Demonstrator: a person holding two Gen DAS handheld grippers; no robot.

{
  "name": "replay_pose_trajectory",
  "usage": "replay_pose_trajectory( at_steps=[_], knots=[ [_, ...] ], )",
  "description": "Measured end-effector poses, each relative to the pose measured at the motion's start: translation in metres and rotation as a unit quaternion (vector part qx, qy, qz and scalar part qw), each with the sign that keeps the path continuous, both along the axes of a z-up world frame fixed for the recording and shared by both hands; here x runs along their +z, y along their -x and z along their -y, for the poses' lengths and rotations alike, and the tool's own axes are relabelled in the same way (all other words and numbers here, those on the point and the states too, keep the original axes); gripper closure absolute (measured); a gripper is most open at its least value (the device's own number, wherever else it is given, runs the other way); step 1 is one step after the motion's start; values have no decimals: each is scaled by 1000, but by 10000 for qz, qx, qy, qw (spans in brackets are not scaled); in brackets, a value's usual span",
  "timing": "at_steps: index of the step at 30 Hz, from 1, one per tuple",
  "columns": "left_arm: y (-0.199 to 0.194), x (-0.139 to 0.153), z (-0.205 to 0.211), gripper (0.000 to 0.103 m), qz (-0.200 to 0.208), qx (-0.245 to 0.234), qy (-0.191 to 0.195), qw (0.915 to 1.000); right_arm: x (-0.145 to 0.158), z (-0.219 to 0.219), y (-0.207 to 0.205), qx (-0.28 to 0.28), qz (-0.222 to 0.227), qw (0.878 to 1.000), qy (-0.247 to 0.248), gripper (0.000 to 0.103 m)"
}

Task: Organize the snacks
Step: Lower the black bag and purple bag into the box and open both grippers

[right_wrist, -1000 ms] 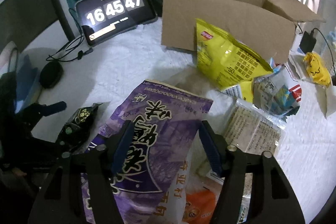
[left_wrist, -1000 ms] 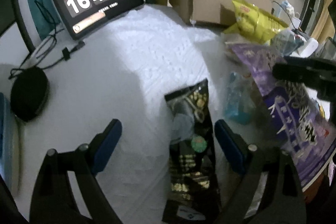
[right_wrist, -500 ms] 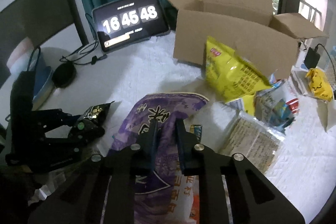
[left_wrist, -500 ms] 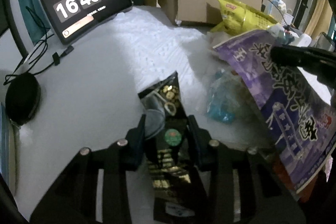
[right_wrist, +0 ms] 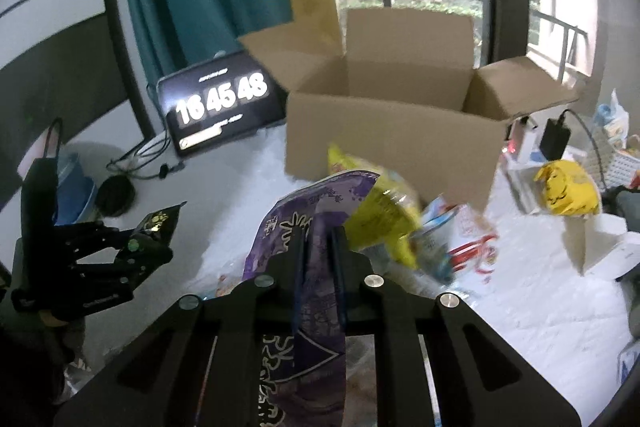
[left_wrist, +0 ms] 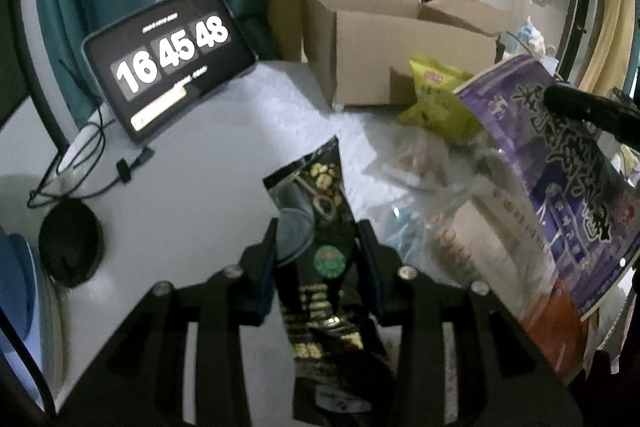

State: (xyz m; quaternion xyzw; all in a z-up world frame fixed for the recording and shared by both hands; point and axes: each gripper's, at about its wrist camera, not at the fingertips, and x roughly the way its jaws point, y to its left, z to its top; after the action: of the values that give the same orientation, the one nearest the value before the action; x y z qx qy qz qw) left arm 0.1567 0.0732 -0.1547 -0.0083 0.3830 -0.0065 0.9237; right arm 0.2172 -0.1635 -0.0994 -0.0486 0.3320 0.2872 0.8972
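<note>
Both bags are up off the desk (left_wrist: 208,187) and the risk is plain. The purple bag (right_wrist: 316,227) is big and floppy, pinched only along a narrow fold near its lower middle, so most of it hangs free above and below the tool. As I judge it, a quick swing toward the cardboard box (right_wrist: 384,135) at upper centre could let it slide out, or its loose top could catch the yellow chip bag (right_wrist: 380,223) leaning right against it and drag that over. The box's front flap and near wall are another snag point for a bag this wide.

The black snack packet (left_wrist: 320,227) is slick and long; it sticks well forward of the pads and could pivot or slip if tilted.

Now the tools. The right tool (right_wrist: 320,255), lower centre of its view, is clamped nearly flat, the purple film squeezed between the pads. The left tool (left_wrist: 320,255), lower centre of its own view, is clenched on the black packet across its middle, pads pressing both edges. Loose packets remain on the desk at right, in front of the box.
</note>
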Motion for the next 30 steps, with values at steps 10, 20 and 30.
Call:
replay_pose_trajectory(
  at_steps=[10, 20, 30],
  knots=[
    [-23, 27, 18, 65, 268, -208, 10, 9994, 21, 29, -20, -242, 264, 9993, -147, 89],
    [-62, 62, 39, 65, 744, -490, -42, 9960, 44, 42, -48, -363, 605, 9973, -204, 89],
    [-116, 92, 42, 65, 1104, -624, 16, 9919, 67, 52, -92, -569, 922, 9936, -332, 89]
  ],
)
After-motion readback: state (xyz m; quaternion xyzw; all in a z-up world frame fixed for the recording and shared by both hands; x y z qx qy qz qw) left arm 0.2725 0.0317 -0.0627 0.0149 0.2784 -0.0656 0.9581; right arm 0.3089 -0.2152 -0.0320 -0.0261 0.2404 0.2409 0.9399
